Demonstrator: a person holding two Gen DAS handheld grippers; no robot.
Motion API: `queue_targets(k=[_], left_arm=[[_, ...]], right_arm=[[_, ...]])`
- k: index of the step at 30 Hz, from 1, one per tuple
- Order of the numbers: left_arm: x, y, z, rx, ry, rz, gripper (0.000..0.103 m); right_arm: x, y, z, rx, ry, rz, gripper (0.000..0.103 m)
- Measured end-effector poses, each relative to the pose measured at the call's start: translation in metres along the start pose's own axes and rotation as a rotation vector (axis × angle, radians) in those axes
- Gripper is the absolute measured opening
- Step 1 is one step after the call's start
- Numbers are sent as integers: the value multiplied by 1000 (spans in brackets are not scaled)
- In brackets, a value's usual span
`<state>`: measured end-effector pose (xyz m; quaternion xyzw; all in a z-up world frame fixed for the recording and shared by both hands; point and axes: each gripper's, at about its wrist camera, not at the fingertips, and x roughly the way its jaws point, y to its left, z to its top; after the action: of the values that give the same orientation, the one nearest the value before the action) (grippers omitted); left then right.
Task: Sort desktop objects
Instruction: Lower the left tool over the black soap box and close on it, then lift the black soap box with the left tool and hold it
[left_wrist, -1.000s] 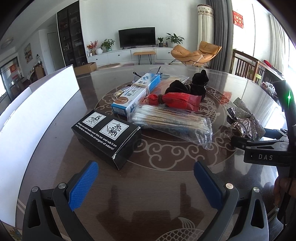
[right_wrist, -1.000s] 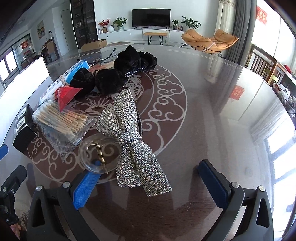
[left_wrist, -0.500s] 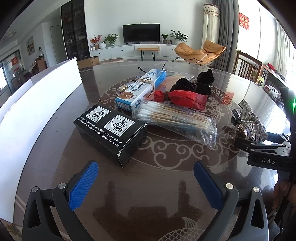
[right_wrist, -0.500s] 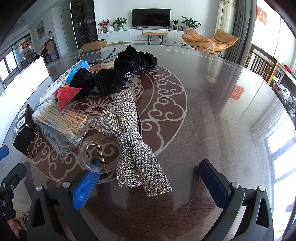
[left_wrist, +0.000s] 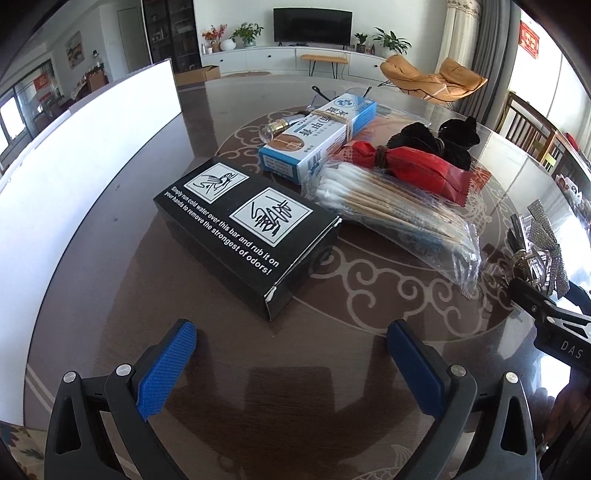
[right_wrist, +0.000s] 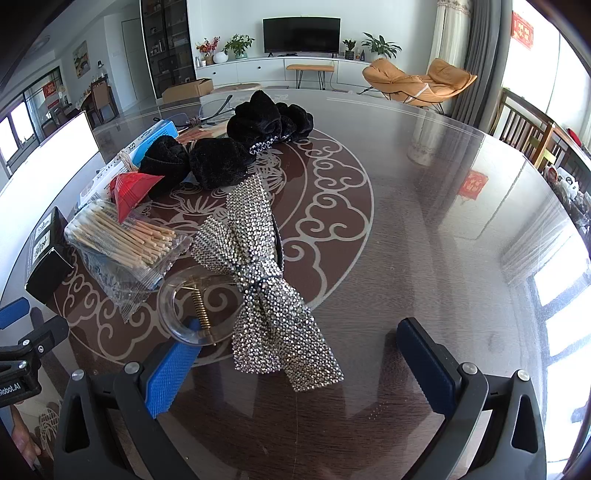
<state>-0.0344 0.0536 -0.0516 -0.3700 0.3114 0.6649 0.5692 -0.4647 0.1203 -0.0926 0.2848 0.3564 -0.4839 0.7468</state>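
Note:
My left gripper (left_wrist: 291, 354) is open and empty, just short of a black box (left_wrist: 243, 229) with white print. Behind the box lie a bag of cotton swabs (left_wrist: 395, 218), a blue-and-white carton (left_wrist: 317, 136), a red packet (left_wrist: 410, 166) and black fluffy hair ties (left_wrist: 443, 142). My right gripper (right_wrist: 295, 358) is open; a sequined silver bow hair clip (right_wrist: 266, 280) lies between its fingers, and a clear ring clip (right_wrist: 192, 306) rests by the left finger. The swab bag (right_wrist: 122, 243) and the hair ties (right_wrist: 221, 162) also show in the right wrist view.
A white board (left_wrist: 74, 155) stands along the left of the round glass-topped table (right_wrist: 443, 206). The black box (right_wrist: 48, 254) sits at the left edge of the right wrist view. Chairs stand beyond the table's far right rim.
My left gripper has moved forward and to the left, so the black box is nearer and more central. My right gripper has edged slightly closer to the bow clip.

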Motion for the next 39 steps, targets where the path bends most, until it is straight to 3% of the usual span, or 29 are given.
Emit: queue_targets(k=[16, 27, 39], left_arm=[[32, 2, 47, -15, 63, 13, 103], [22, 84, 24, -4, 70, 10, 103], [31, 72, 35, 123, 48, -63, 103]], right_arm=[[0, 0, 0, 8, -1, -4, 103], [0, 0, 0, 9, -1, -4, 103], [0, 0, 0, 10, -1, -5, 103]])
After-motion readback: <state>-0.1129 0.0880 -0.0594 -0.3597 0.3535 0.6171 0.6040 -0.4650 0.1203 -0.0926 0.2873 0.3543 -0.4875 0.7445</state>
